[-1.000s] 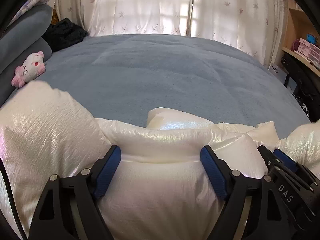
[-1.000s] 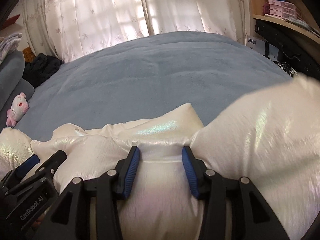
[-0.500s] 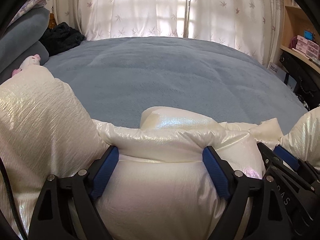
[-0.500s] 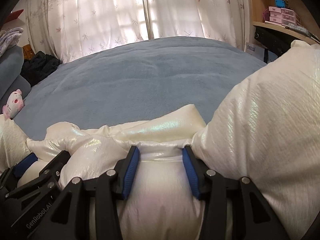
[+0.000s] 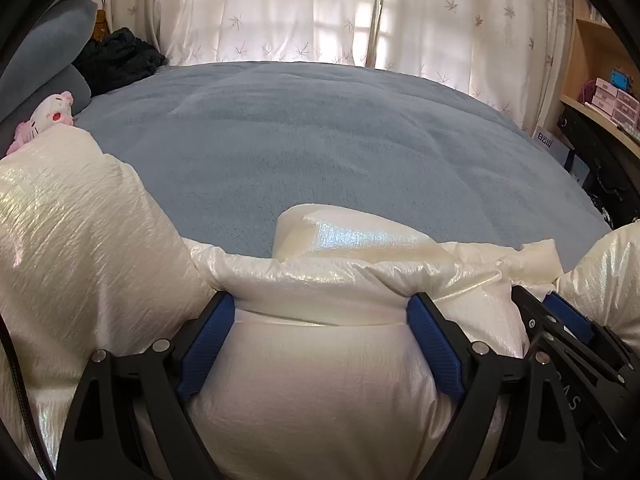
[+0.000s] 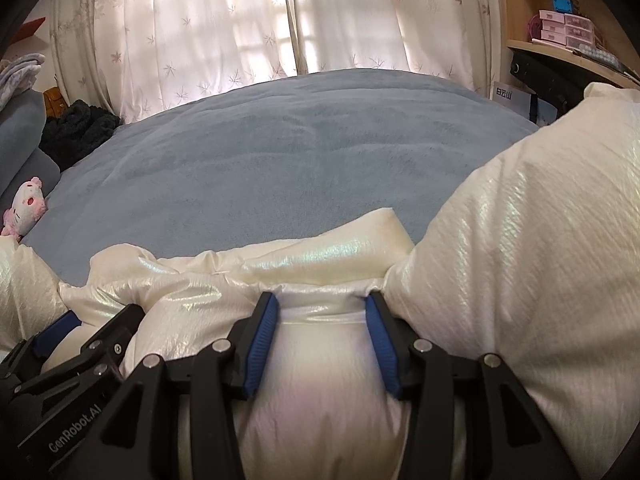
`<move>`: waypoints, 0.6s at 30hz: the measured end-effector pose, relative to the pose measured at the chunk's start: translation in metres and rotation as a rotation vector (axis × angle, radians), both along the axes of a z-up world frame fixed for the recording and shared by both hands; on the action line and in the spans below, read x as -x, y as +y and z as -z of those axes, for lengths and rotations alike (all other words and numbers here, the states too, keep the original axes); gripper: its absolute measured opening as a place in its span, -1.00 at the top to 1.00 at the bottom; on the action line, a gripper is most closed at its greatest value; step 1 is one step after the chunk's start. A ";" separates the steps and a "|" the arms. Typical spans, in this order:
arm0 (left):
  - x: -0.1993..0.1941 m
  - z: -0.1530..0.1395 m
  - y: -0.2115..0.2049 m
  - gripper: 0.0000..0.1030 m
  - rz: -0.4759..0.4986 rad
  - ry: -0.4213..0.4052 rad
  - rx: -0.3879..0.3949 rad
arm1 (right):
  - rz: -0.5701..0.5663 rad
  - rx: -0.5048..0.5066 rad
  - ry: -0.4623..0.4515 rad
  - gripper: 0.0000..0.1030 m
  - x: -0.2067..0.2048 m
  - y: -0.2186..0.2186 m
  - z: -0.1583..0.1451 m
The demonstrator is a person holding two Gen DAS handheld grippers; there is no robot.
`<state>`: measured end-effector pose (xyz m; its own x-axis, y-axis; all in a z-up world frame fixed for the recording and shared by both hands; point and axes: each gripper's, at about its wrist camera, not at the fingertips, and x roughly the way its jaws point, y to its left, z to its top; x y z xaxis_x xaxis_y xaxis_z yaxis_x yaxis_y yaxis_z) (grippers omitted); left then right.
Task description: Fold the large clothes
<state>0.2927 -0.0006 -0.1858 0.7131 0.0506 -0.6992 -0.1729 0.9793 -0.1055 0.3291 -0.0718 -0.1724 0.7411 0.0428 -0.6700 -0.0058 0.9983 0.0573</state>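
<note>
A shiny cream-white puffer jacket (image 5: 320, 392) lies bunched at the near edge of a blue-covered bed (image 5: 320, 140). My left gripper (image 5: 320, 308) has its blue pads set wide, pressed into a fat roll of the jacket that bulges between them. My right gripper (image 6: 321, 304) is shut narrower on another roll of the same jacket (image 6: 520, 260). The two grippers sit side by side: the right gripper (image 5: 560, 320) shows at the left view's right edge, the left gripper (image 6: 72, 328) at the right view's left edge. A folded flap (image 5: 352, 236) pokes out ahead.
The blue bed cover (image 6: 300, 152) stretches ahead to white curtains (image 5: 320, 12). A pink plush toy (image 5: 52, 114) and dark clothes (image 5: 116, 56) lie at the bed's far left by grey pillows. Wooden shelves with boxes (image 6: 568, 28) stand on the right.
The jacket's puffed side parts have risen higher in both views. The left pads stand a little wider apart on the roll. The right gripper's hold looks the same.
</note>
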 end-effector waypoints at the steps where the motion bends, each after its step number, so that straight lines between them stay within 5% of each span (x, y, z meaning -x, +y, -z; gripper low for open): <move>1: 0.000 0.000 0.001 -0.70 0.000 0.001 0.003 | 0.000 -0.001 0.001 0.09 -0.001 0.000 0.000; 15: -0.003 -0.017 0.026 -0.63 0.064 0.052 0.018 | -0.089 -0.057 0.092 0.15 -0.006 -0.018 -0.011; 18: 0.001 -0.026 0.057 -0.19 0.040 0.056 0.004 | -0.095 -0.050 0.091 0.28 -0.004 -0.044 -0.025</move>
